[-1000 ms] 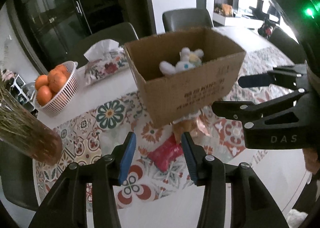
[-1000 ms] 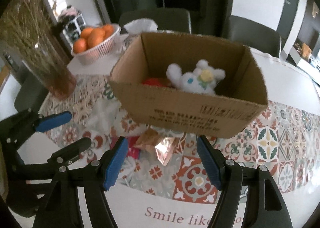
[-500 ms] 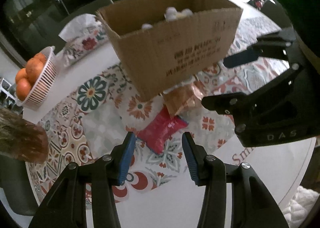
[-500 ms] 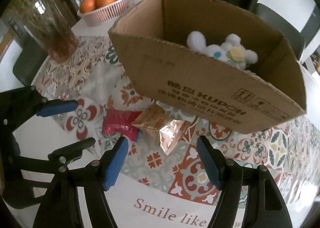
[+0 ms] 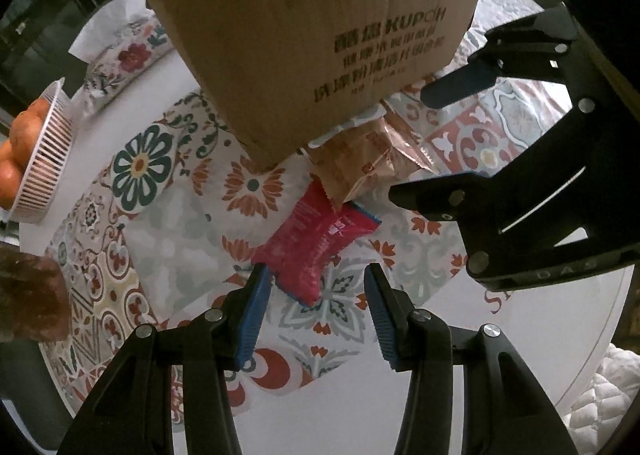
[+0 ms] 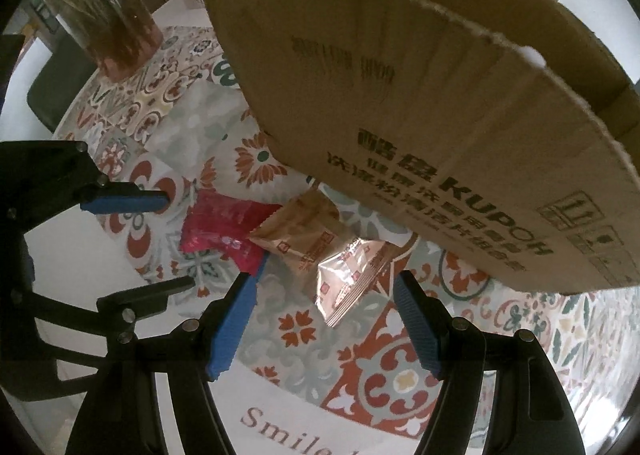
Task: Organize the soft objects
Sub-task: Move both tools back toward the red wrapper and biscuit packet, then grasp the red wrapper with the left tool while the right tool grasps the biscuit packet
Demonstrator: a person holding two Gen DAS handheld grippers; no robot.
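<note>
A red soft packet (image 5: 316, 247) lies on the patterned tablecloth just in front of my open left gripper (image 5: 316, 287); its near end sits between the blue pads. Two copper-brown packets (image 5: 360, 163) lie behind it against the cardboard box (image 5: 320, 39). In the right wrist view my open right gripper (image 6: 328, 287) faces the shiny brown packet (image 6: 352, 279), with a second brown packet (image 6: 304, 235) and the red packet (image 6: 224, 231) to its left. The box (image 6: 420, 107) looms close; its inside is hidden.
A white basket of oranges (image 5: 36, 159) and a floral tissue pack (image 5: 120, 55) stand at the back left. A glass vase of dried grass (image 6: 112, 23) stands left of the box. The table's white edge (image 5: 560, 335) is near.
Both grippers have come down and forward toward the packets. The box now fills the upper view and the plush toy inside has gone out of sight.
</note>
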